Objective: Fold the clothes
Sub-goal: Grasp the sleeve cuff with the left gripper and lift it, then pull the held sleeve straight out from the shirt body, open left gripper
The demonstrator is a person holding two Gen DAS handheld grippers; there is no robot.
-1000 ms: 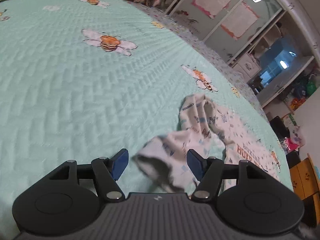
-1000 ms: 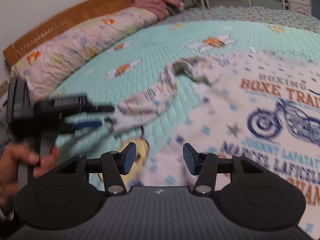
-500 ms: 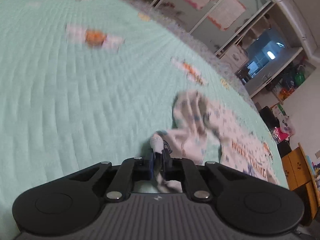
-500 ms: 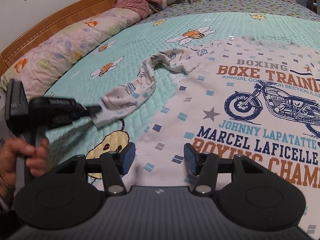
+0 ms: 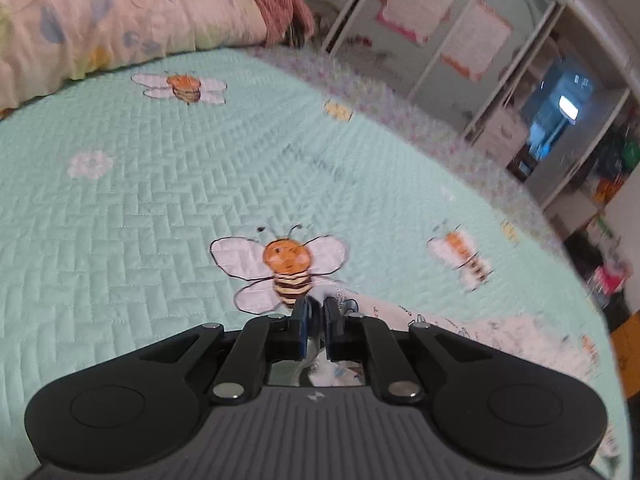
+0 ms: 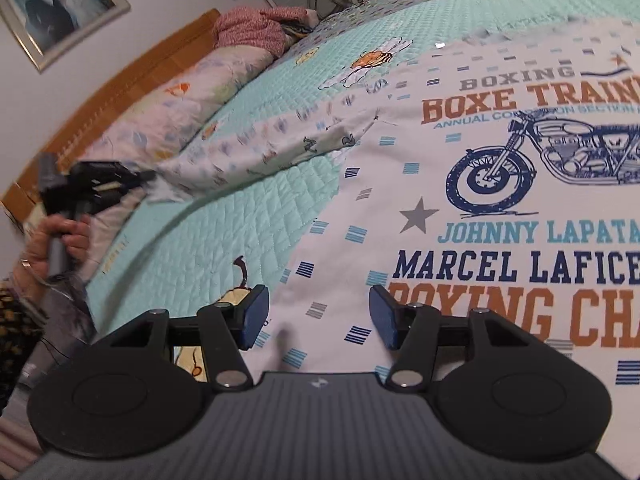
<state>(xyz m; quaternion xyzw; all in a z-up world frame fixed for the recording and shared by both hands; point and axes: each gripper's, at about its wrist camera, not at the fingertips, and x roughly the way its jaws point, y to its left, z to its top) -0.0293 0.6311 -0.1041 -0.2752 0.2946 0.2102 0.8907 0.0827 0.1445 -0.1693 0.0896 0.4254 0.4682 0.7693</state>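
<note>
Left gripper (image 5: 315, 312) clamped tight on the sleeve (image 6: 256, 148) of the shirt (image 6: 500, 184); blue pads nearly together, thin fold of white fabric pinched between them. Sleeve end bunched behind the fingers in the left wrist view, more printed fabric trailing off to the right over the bedspread (image 5: 160, 200). From the right wrist view: same gripper at far left, blurred, held by a hand (image 6: 60, 240) with a ring, sleeve lifted off the bed and stretched out sideways from the shirt body. Sleeve printed with small letters and numbers.

Right gripper (image 6: 316, 320) wide open, nothing between the pads. Hovering low over the lower-left part of the shirt, near its side edge; contact with fabric unclear.

Shirt lying flat, front up, on the mint quilted bedspread. Chest print: blue motorcycle (image 6: 540, 168), "BOXING", "BOXE TRAIN...", "JOHNNY LAPATA...", "MARCEL LAFICE...", grey star, small blue dash marks all over. Right side of shirt cut off by frame.

Bee print (image 5: 286, 268) on the bedspread just ahead of the left gripper tips. Folded floral quilt (image 6: 172, 112) along the wooden headboard (image 6: 120, 84), pink bundle of cloth (image 6: 250, 28) at its far end. Framed photo (image 6: 60, 4) on the wall above. Cabinets (image 5: 460, 52) beyond the bed, blurred.
</note>
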